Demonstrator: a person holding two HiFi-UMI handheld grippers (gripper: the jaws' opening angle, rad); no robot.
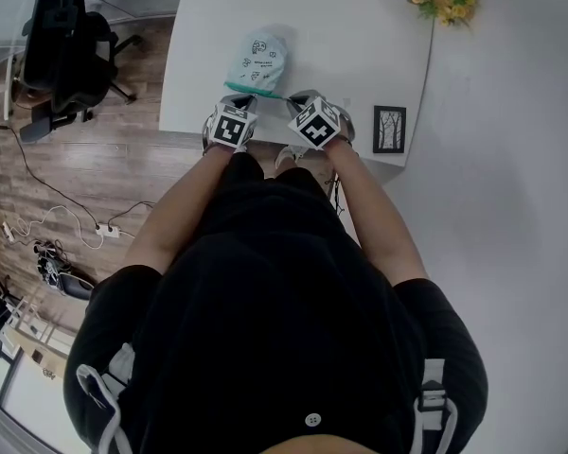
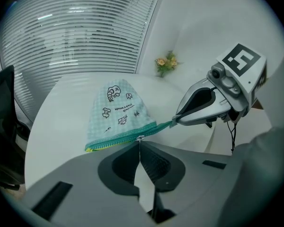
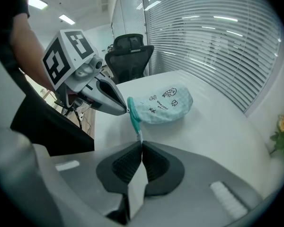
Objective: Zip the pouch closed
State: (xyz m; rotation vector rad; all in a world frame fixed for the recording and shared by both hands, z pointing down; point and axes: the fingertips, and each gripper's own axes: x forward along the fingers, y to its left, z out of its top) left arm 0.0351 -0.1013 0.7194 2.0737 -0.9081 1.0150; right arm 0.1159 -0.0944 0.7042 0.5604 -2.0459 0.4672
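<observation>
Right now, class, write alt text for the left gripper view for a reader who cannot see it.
The left tongs are shut on the teal zipper edge of a mint checked pouch resting on a white table. The right tongs pinch that zipper's end at right.

We see a mint checked pouch [image 1: 257,61] with black doodles. It lies on the white table [image 1: 360,45], its teal zipper edge [image 1: 256,91] nearest us.

Pouch [image 2: 114,112]: pale mint check, black doodles
Zip band [image 2: 125,137], just beyond the fingertips of the left gripper [image 2: 140,139]: teal, yellow-green end
Pads [image 2: 156,163]: black, ribbed
Marker cube [image 2: 240,60]: black-and-white squares
Table [image 2: 61,103]: white
Flowers [image 2: 165,63]: yellow
Floor [image 1: 95,187]: brown wood grain
Blinds [image 2: 85,37]: white horizontal slats
</observation>
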